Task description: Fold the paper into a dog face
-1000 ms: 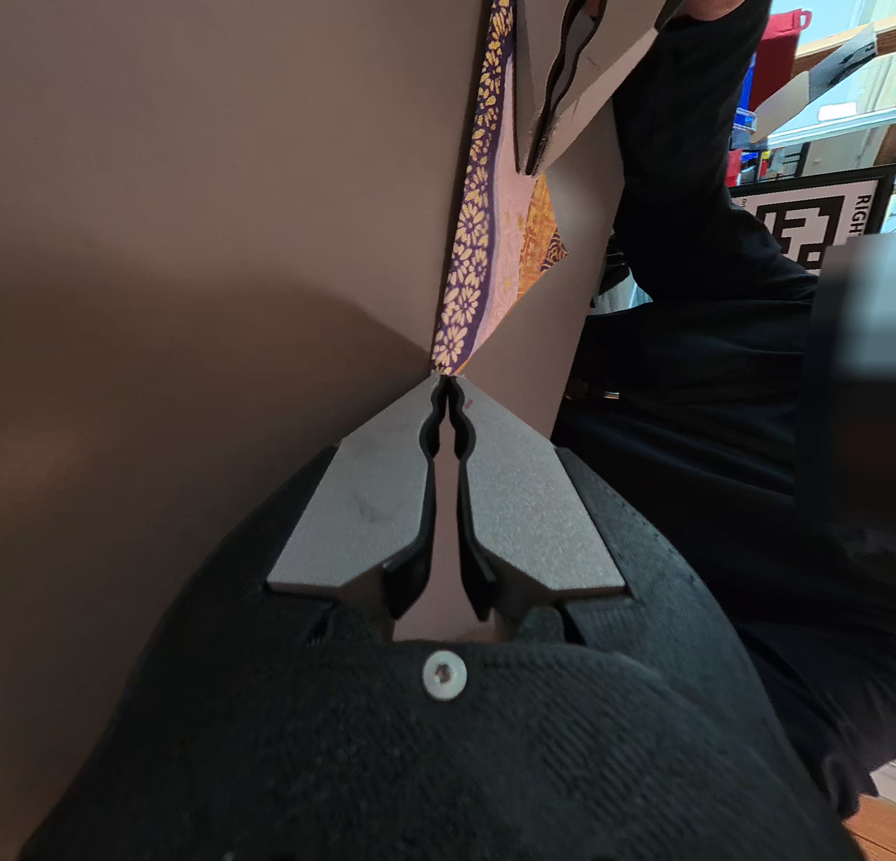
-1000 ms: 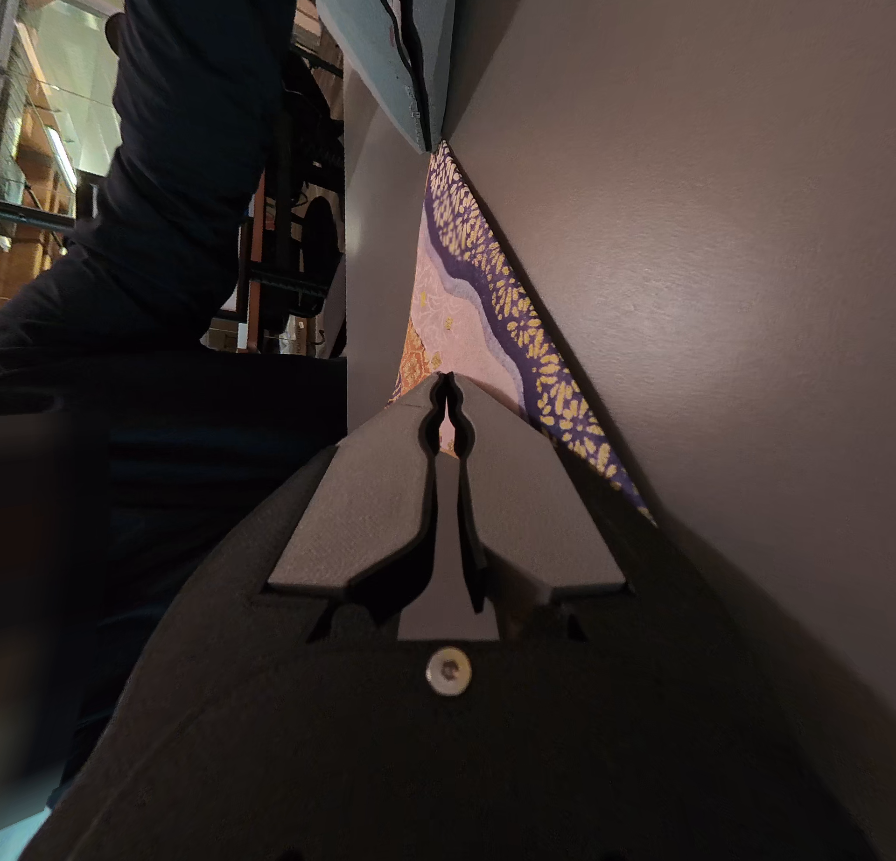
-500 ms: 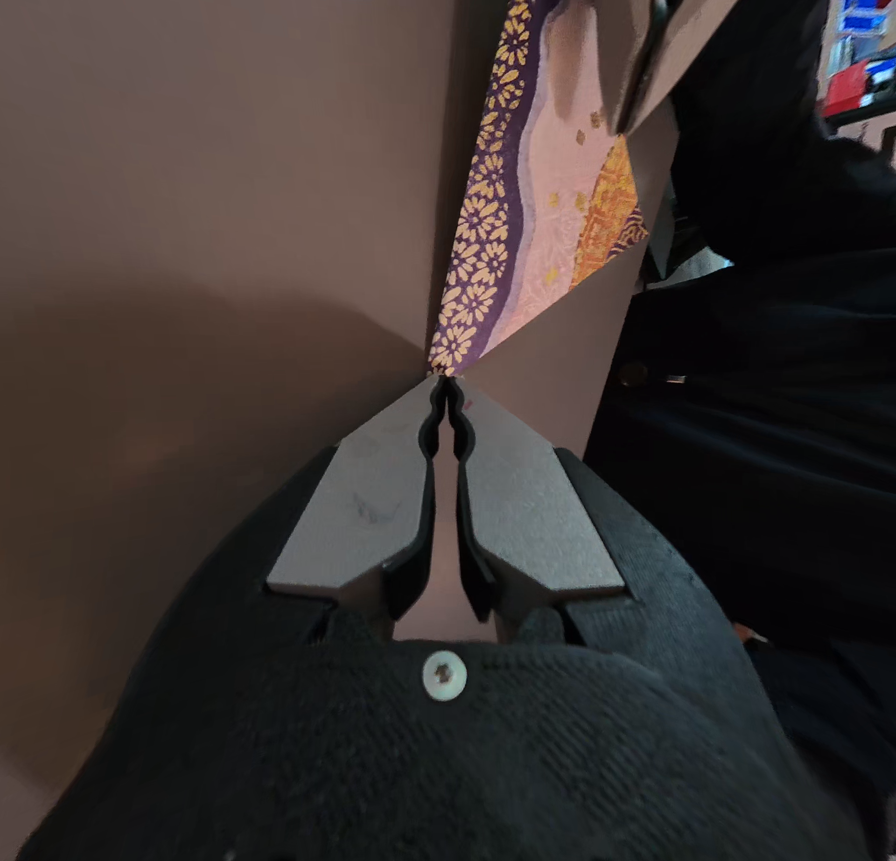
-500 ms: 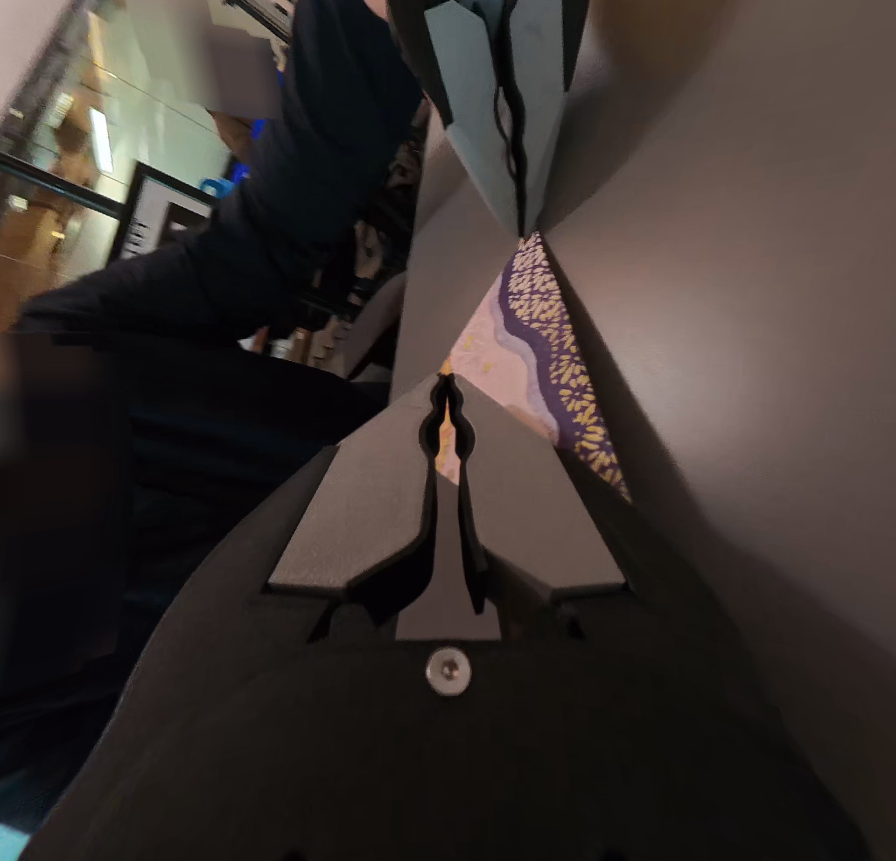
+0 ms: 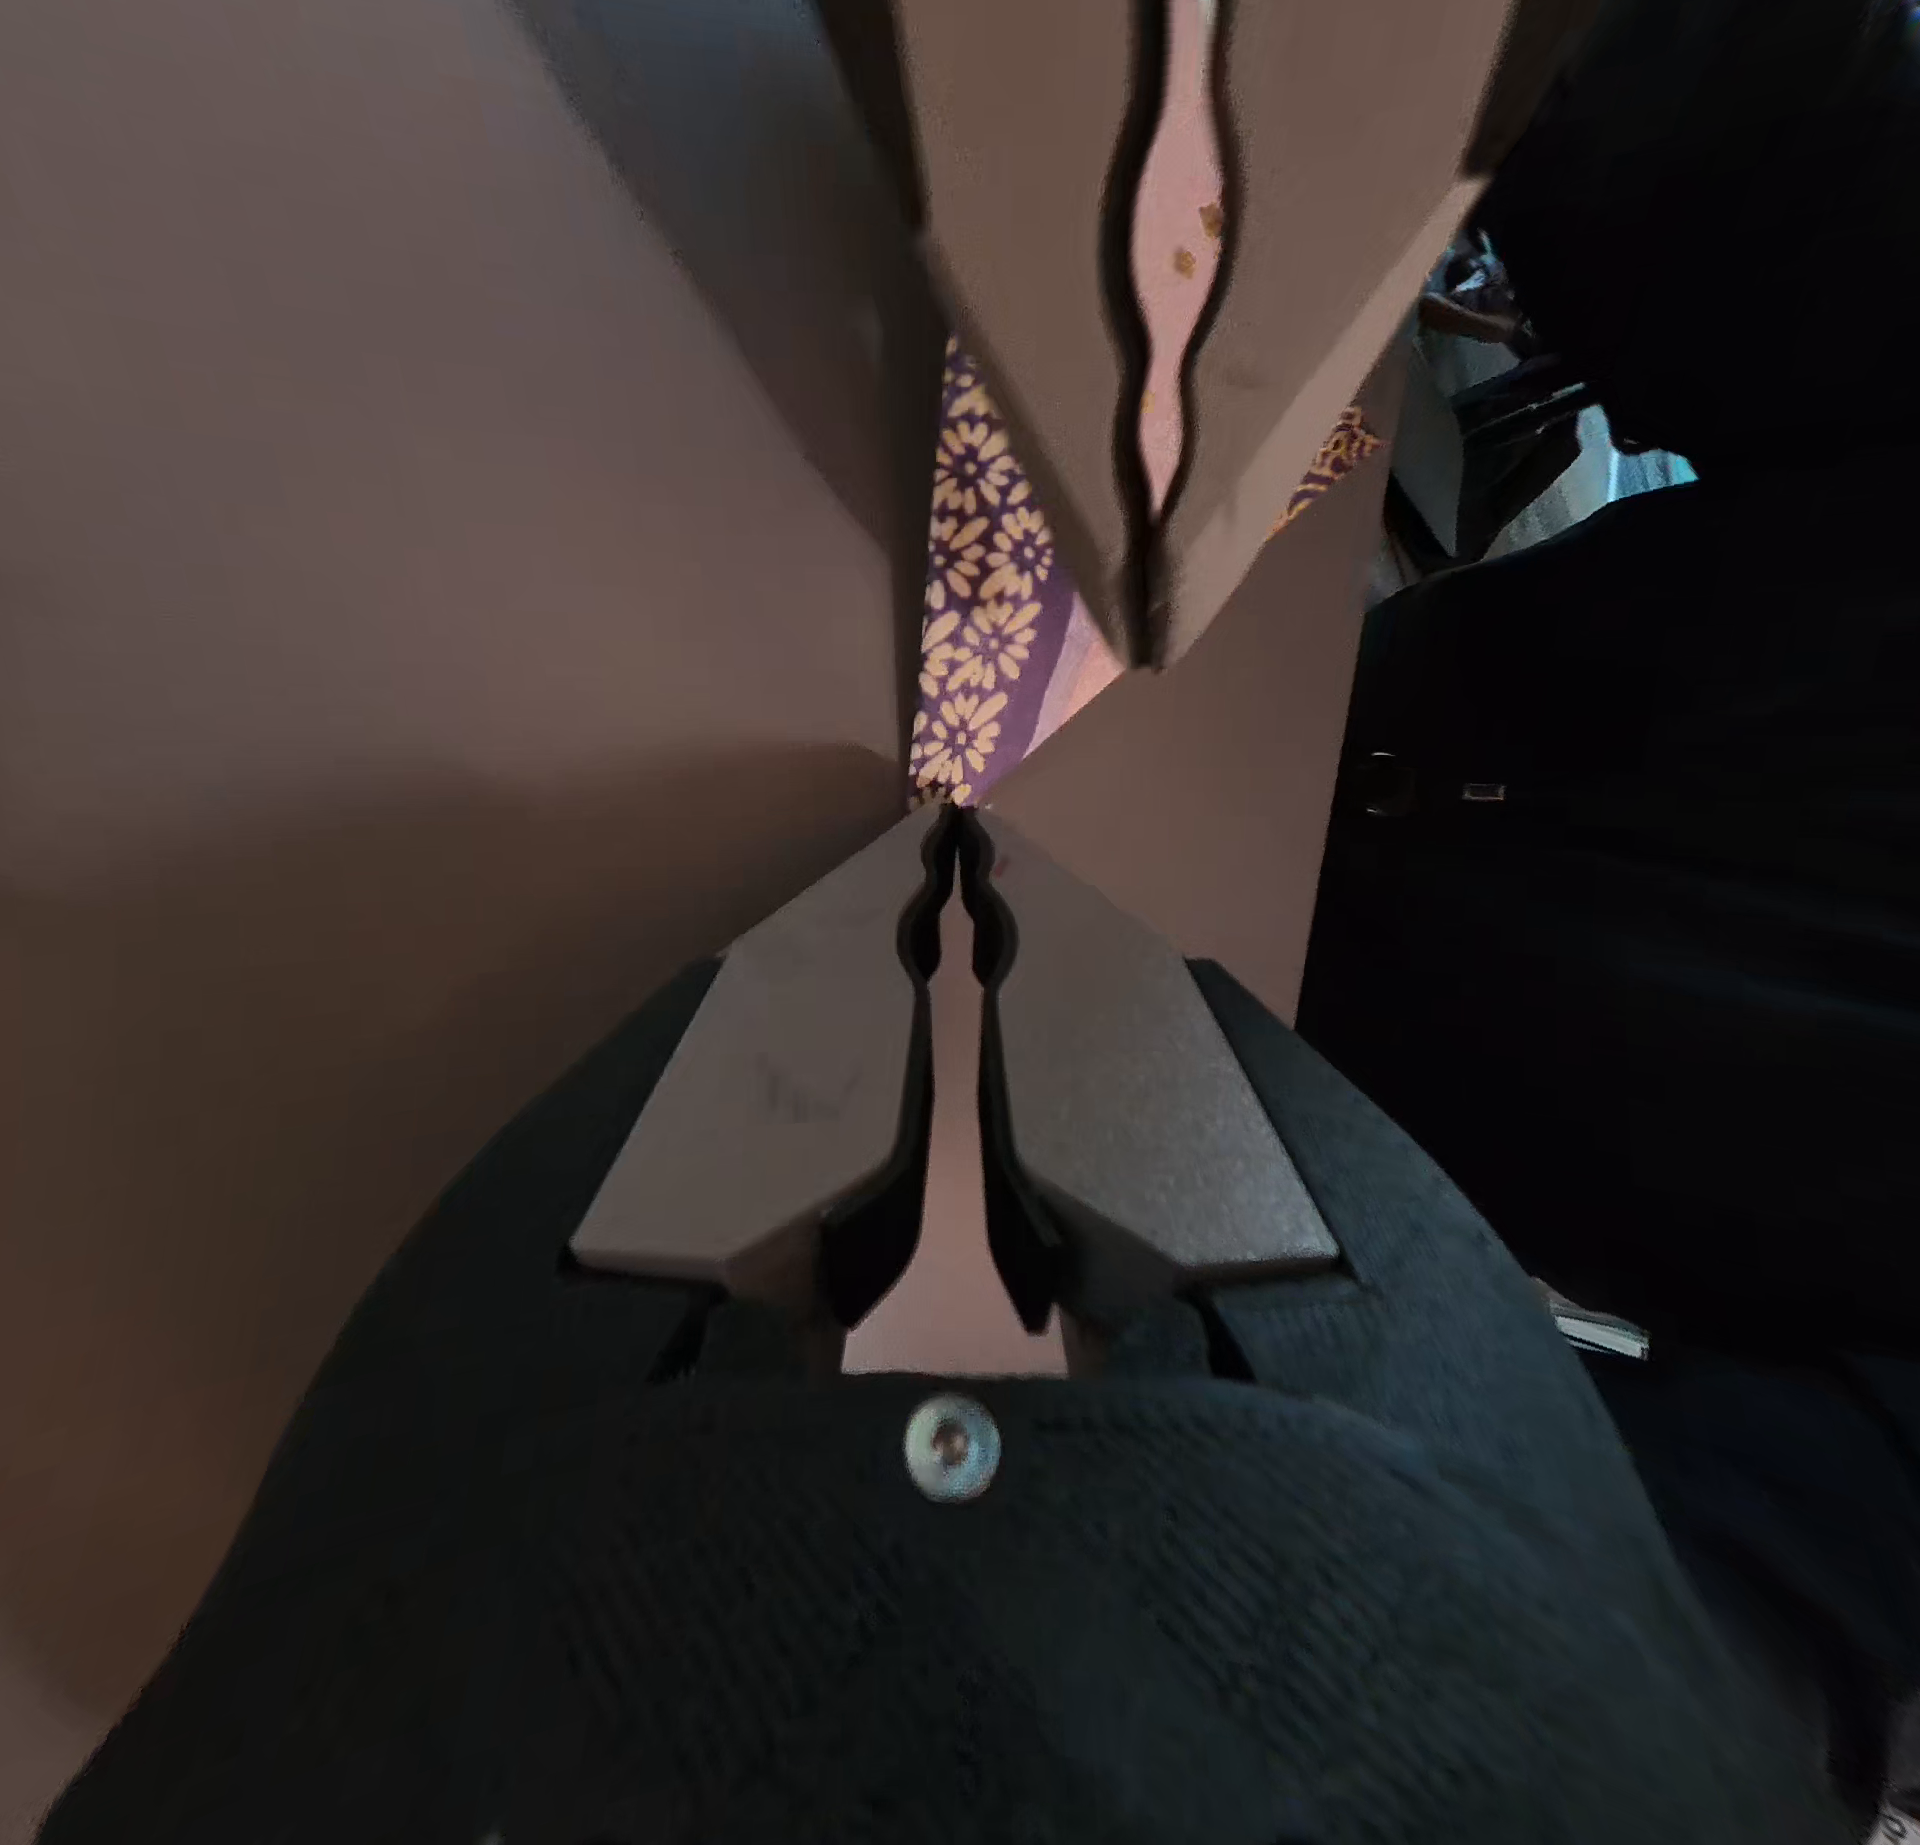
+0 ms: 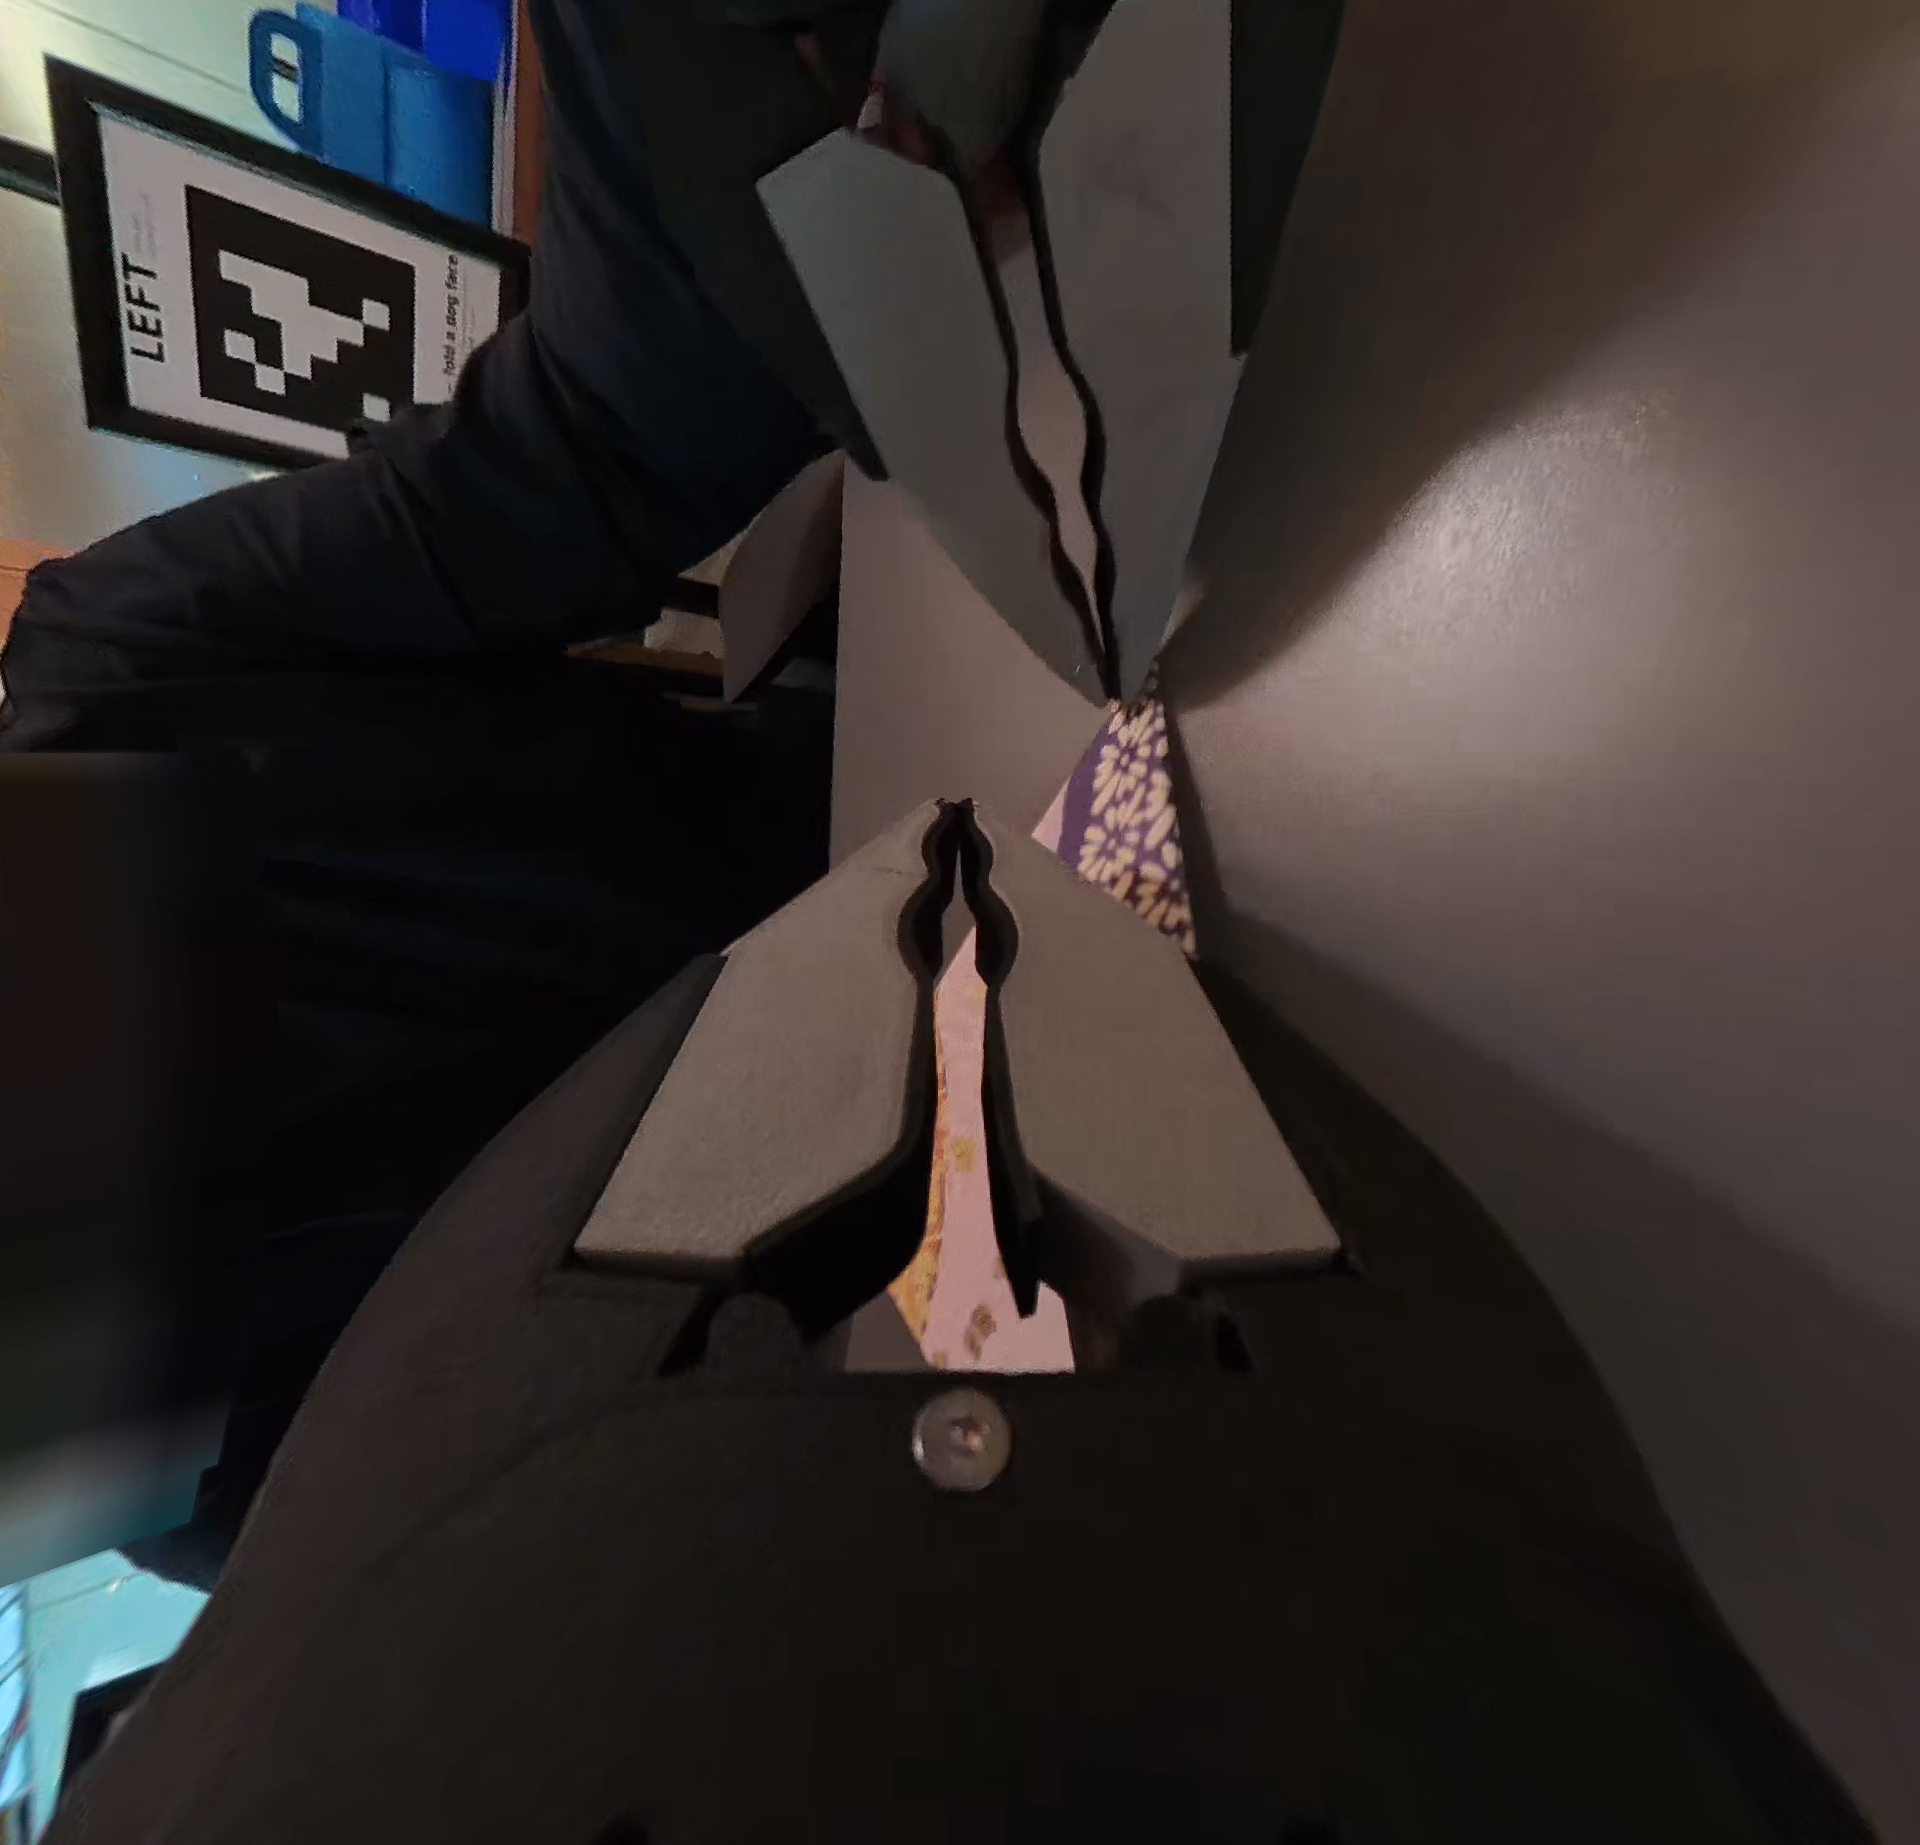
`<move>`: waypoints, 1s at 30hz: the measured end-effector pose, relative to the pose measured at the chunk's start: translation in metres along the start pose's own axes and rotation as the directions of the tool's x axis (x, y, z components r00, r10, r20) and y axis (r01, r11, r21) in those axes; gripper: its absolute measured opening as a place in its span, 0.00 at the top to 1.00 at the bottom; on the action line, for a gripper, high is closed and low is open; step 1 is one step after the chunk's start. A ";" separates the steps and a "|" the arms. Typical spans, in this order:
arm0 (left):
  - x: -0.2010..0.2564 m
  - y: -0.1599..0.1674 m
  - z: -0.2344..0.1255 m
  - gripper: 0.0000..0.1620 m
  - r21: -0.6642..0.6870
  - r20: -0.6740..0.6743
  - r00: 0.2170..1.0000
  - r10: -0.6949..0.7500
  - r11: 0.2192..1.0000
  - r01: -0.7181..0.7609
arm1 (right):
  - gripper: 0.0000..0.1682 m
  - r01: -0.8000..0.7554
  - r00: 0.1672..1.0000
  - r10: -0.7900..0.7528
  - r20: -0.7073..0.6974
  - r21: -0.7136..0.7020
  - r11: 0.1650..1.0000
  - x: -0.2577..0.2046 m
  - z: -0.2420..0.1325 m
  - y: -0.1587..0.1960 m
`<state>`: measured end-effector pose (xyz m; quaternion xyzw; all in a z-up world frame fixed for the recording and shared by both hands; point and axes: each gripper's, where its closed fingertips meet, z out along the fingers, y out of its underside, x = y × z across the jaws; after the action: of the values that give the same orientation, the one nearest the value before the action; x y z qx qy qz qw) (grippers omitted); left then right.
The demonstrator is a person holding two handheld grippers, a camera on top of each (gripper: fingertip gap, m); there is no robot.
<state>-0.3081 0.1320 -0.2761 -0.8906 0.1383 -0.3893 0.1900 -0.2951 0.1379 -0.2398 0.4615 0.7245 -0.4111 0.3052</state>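
Both grippers are closed. Left gripper (image 5: 951,819): fingers pressed together at the tips, pinching the pointed corner of the paper (image 5: 977,590), which fans out just ahead of the tips. Paper has a purple band w/ cream flower print nearest the corner, then a pale pink area w/ small gold specks. It lies flat on the grey table (image 5: 416,496).

Right gripper (image 6: 958,808): tips pressed together too. Paper (image 6: 1127,819) passes under its fingers, w/ pink/gold print visible thru the gap behind the tips and the purple flowered strip showing just right of the right finger. Can't tell if the tips actually pinch an edge or just press down on the sheet.

Grippers are tip-to-tip, close but apart; each shows in the other's view: right gripper (image 5: 1143,642) from the left wrist view, left gripper (image 6: 1112,683) from the right wrist view.

Off to the far side of the fingers: person's dark sleeve (image 6: 468,507), framed marker card (image 6: 281,320), blue bins (image 6: 395,102).
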 end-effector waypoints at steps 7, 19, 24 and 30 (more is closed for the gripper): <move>0.000 0.001 0.000 1.00 0.024 -0.010 0.999 0.046 0.999 -0.046 | 1.00 -0.064 0.998 0.065 0.001 -0.109 0.992 0.032 0.013 0.006; 0.001 0.001 -0.001 1.00 0.050 -0.058 0.997 0.041 0.998 -0.038 | 1.00 -0.115 0.993 0.117 0.022 -0.082 0.990 0.036 -0.005 0.025; 0.001 0.001 -0.001 1.00 0.057 -0.060 0.997 0.039 0.998 -0.035 | 1.00 -0.121 0.993 0.121 -0.002 -0.056 0.991 0.037 -0.018 0.046; 0.001 0.001 -0.001 1.00 0.061 -0.061 0.997 0.040 0.997 -0.036 | 1.00 -0.111 0.990 0.102 0.095 0.092 0.990 0.021 -0.021 0.027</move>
<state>-0.3086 0.1304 -0.2755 -0.8692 0.1494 -0.4171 0.2197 -0.2792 0.1712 -0.2554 0.4948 0.6637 -0.4490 0.3362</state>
